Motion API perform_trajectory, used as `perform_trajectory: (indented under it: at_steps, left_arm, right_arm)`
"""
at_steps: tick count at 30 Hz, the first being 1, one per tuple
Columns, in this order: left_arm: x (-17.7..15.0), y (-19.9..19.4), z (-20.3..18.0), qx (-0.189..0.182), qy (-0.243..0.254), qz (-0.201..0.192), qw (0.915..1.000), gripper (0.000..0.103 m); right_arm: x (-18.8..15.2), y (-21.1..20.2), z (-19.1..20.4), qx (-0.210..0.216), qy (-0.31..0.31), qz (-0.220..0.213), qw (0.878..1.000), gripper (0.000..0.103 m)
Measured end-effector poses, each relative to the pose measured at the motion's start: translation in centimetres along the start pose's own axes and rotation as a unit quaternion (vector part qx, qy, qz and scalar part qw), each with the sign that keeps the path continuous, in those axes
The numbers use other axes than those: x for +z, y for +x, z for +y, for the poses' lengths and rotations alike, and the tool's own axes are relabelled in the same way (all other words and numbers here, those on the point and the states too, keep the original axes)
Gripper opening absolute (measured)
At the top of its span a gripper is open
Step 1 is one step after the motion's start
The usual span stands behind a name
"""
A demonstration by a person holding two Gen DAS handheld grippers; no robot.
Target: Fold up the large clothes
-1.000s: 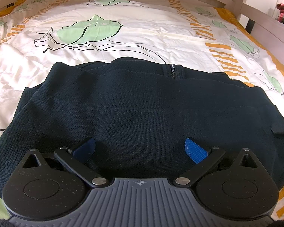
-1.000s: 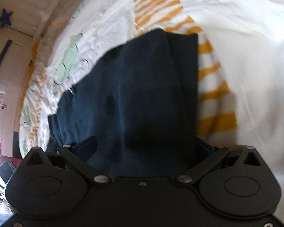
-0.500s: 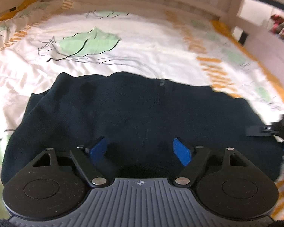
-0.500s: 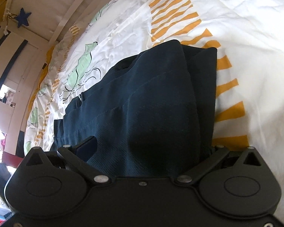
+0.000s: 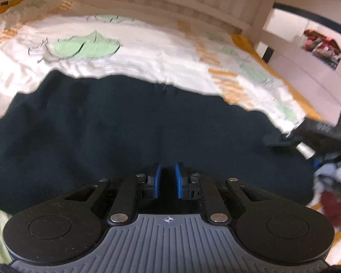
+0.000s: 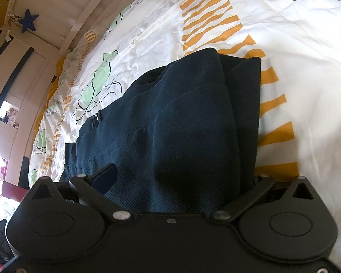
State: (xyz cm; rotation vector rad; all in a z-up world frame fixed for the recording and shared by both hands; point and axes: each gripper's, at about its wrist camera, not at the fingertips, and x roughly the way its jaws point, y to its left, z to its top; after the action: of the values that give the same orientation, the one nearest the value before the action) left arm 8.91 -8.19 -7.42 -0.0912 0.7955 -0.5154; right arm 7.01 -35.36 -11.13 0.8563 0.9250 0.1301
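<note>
One grip only: left gripper [image 5: 168,183] has just pinched garment [image 5: 125,132]; right gripper [image 6: 177,182] gapes around it, so lifting could skew the fold.

The left gripper [image 5: 168,179] has black linkage arms with silver screws, two round black discs flanking a ribbed grey body [image 5: 168,238] marked with a small crosshair, and blue pads [image 5: 156,182] on its fingers. The right gripper [image 6: 181,177] is all black: the same discs, arms and silver screws around a smooth black body [image 6: 170,238], with a dark blue pad [image 6: 104,177] left of it.
</note>
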Motion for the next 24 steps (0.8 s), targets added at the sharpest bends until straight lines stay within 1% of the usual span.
perform_trajectory:
  at_steps: [2,4,5,6,7,8,9,10,11,13,16,20,24]
  left_arm:
    - [-0.4,0.3,-0.3,0.009,0.018,-0.008,0.9998,0.015]
    - [-0.6,0.2,-0.7,0.019,0.029,-0.012,0.9993,0.015]
    - [-0.6,0.1,-0.7,0.021,0.028,-0.013,0.9993,0.015]
    - [-0.6,0.1,-0.6,0.02,0.025,-0.013,0.9994,0.015]
    - [-0.6,0.1,-0.5,0.017,0.02,-0.014,0.9996,0.015]
    - [-0.7,0.1,-0.4,0.015,0.016,-0.014,0.9997,0.015]
    - [-0.7,0.1,-0.3,0.014,0.014,-0.015,0.9997,0.015]
    - [-0.7,0.0,-0.3,0.014,0.014,-0.015,0.9997,0.015]
    - [-0.7,0.1,-0.3,0.014,0.012,-0.016,0.9997,0.015]
    - [-0.7,0.0,-0.2,0.014,0.008,-0.016,0.9997,0.015]
    - [-0.5,-0.1,-0.3,0.013,0.01,-0.016,0.9997,0.015]
    - [-0.5,-1.5,-0.4,0.015,0.007,-0.027,0.9995,0.015]
    - [-1.7,-3.7,-1.2,0.017,0.036,-0.051,0.9979,0.015]
  right_arm:
    - [0.0,0.0,0.0,0.002,0.002,0.0,1.0,0.103]
    - [0.1,-0.2,0.0,-0.002,0.002,0.001,1.0,0.1]
    - [0.1,-0.3,0.1,-0.008,0.0,0.001,1.0,0.094]
    - [0.1,-0.4,0.1,-0.017,-0.002,0.001,1.0,0.08]
    - [0.0,-0.6,0.2,-0.021,-0.003,-0.001,1.0,0.071]
    - [0.0,-0.9,0.1,-0.011,0.003,-0.001,1.0,0.052]
    - [0.0,-1.1,-0.2,0.009,0.016,0.001,1.0,0.034]
    - [0.0,-1.4,-0.2,0.02,0.025,-0.002,0.999,0.034]
    - [0.0,-1.7,0.2,0.021,0.023,-0.007,0.999,0.032]
    - [-0.1,-2.4,1.4,0.018,0.007,-0.015,1.0,0.031]
    - [0.0,-3.5,3.2,0.028,-0.004,-0.02,0.999,0.03]
    - [0.7,-4.3,5.6,0.034,-0.014,-0.019,0.999,0.03]
    - [1.3,-4.5,7.9,0.033,-0.026,-0.008,0.999,0.03]
